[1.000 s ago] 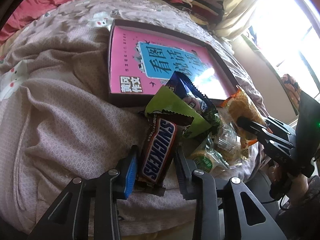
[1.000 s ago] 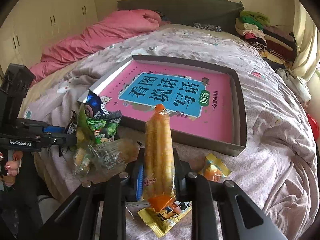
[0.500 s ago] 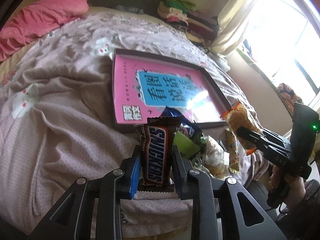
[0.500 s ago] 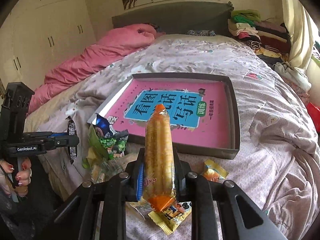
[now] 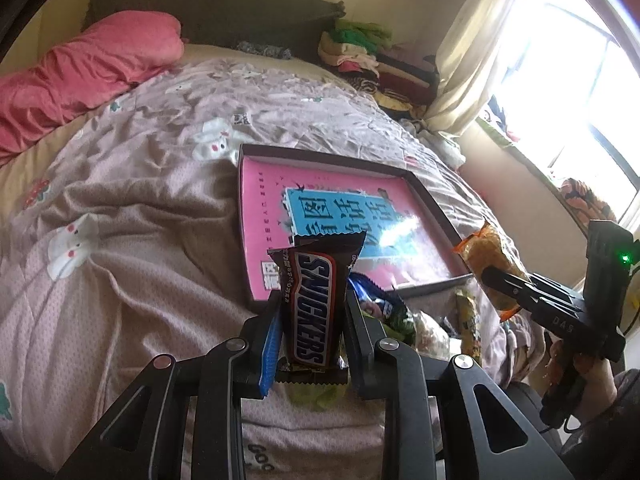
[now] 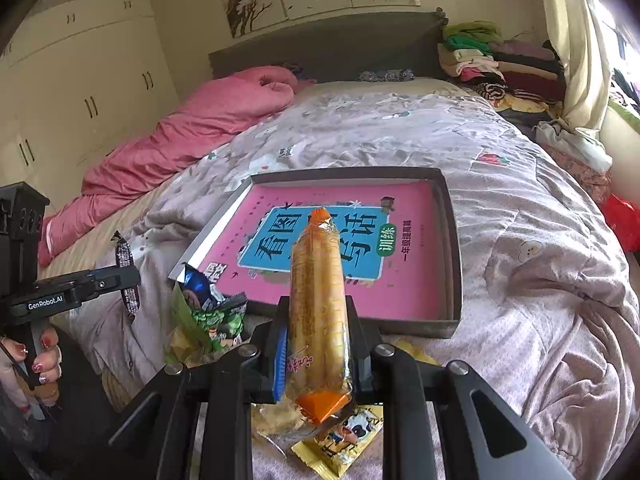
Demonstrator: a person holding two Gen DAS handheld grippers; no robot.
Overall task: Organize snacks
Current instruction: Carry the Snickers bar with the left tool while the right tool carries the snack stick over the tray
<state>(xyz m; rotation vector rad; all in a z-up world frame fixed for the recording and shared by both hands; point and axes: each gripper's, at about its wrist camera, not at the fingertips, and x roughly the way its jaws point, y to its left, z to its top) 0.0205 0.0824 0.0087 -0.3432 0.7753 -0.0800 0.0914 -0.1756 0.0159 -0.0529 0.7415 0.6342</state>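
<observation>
My left gripper (image 5: 310, 300) is shut on a brown Snickers bar (image 5: 312, 304), held upright above the bed's near edge. My right gripper (image 6: 318, 304) is shut on a long orange wafer-roll packet (image 6: 318, 304), also raised. Beyond both lies a shallow dark tray (image 5: 436, 216) (image 6: 454, 264) holding a pink book with a blue label (image 6: 332, 240). A small pile of snacks stays on the quilt before the tray: a blue and green packet (image 6: 208, 312) (image 5: 380, 304) and a yellow packet (image 6: 340, 440). The right gripper with its orange packet (image 5: 492, 264) shows at the right of the left wrist view.
A grey-pink quilt (image 5: 140, 200) covers the bed. A pink duvet (image 6: 192, 136) lies along the far left, folded clothes (image 6: 492, 56) are stacked by the headboard, and a curtained window (image 5: 560, 80) is on the right. A hand (image 6: 36, 364) holds the left gripper's handle.
Both grippers have risen with their snacks. The Snickers bar left the pile and now stands upright in the left jaws. The views tilted up, showing more of the room.
</observation>
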